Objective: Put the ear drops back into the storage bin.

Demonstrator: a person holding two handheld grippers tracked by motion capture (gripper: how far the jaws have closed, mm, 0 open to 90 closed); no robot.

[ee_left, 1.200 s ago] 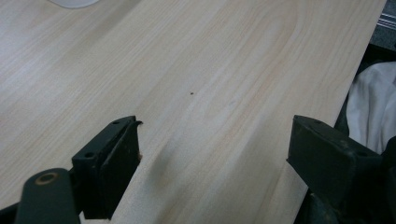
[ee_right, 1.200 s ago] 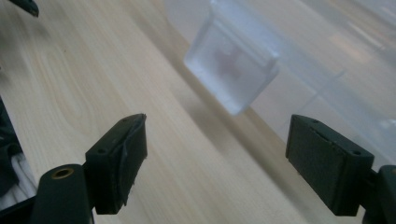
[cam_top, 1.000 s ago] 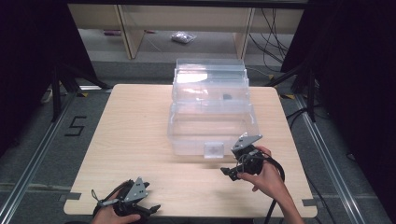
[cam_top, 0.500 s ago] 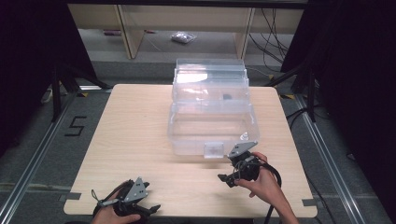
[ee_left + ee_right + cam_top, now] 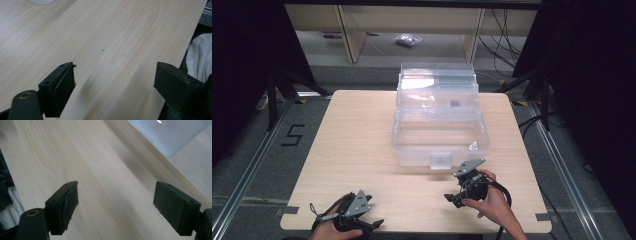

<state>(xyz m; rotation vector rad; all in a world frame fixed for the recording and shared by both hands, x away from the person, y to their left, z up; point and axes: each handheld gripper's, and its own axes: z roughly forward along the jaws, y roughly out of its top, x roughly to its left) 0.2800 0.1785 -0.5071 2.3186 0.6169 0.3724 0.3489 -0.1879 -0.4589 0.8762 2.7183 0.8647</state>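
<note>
A clear plastic box (image 5: 439, 132) with its lid (image 5: 437, 82) tipped back stands at the middle of the wooden table (image 5: 357, 135); a small dark item (image 5: 455, 104) lies inside near the back. My right gripper (image 5: 451, 198) is held low over the table just in front of the box, open, nothing between its jaws; the box's corner (image 5: 170, 137) shows ahead of it. My left gripper (image 5: 372, 220) rests at the table's near left edge, also open and empty over bare wood (image 5: 112, 50).
A white cloth (image 5: 197, 60) hangs past the table edge by the left gripper. Behind the table stand wooden shelf legs (image 5: 349, 35), with a small plastic bag (image 5: 407, 40) on the floor. Cables (image 5: 532, 125) run along the right side.
My right gripper has drawn back from the box front toward the near edge of the table and dropped lower. The left gripper has stayed put.
</note>
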